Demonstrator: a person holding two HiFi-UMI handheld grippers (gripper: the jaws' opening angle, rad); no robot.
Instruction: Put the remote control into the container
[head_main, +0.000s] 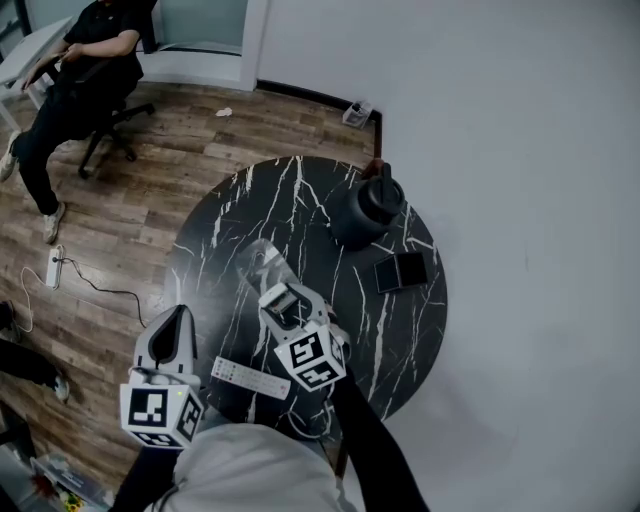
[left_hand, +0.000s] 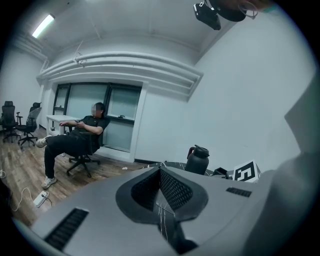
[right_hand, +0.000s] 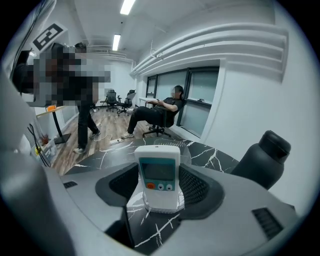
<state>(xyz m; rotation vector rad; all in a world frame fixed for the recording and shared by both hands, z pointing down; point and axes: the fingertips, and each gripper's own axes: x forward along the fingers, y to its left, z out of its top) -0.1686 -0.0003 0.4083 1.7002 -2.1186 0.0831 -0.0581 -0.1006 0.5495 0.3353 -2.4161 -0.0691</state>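
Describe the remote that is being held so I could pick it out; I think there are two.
Find the round black marble table; over its near side the right gripper grips a remote. It is short, stubby and white, with a small screen and an orange button, while the other remote is long, thin and lies flat on the table.

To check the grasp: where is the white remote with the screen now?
Right gripper view, centre: the remote stands upright, gripped between the right gripper's jaws, just before the clear container.
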